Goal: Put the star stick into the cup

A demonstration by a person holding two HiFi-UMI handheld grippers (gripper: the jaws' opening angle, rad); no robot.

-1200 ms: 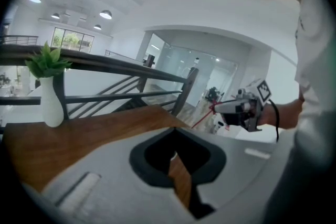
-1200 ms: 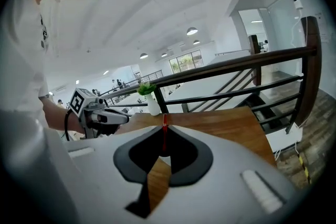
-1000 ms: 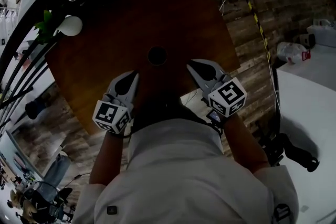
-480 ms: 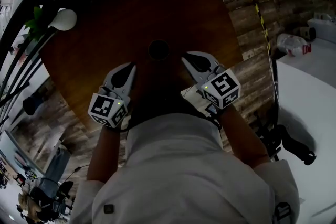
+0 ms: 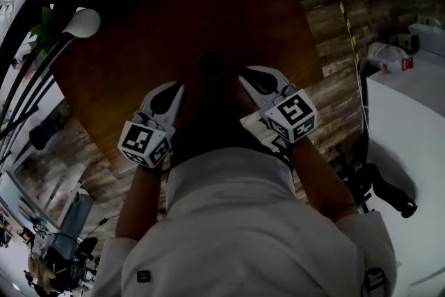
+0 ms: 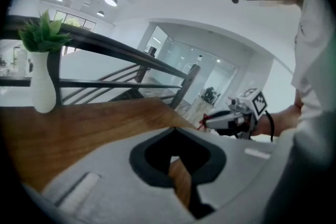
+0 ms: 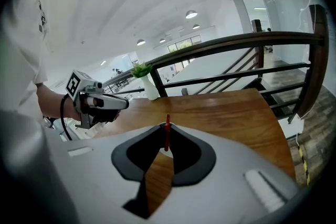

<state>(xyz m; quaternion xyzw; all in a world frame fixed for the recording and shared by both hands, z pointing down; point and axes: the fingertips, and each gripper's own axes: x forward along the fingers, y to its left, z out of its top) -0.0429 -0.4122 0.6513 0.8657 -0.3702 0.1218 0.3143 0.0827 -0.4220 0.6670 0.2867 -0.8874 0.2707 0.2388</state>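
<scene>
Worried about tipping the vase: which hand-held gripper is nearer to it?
Left. The vase stands ahead and to the left of the left hand-held gripper. The right hand-held gripper, shut on the stick, is farther right, beyond the left one.

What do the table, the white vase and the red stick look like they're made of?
Table: wood, brown with visible grain and a mild sheen, perhaps varnished.
Vase: smooth matte white, ceramic or plastic; I cannot tell which.
Stick, held in the right gripper: thin, red, likely plastic, too small to be sure.
</scene>
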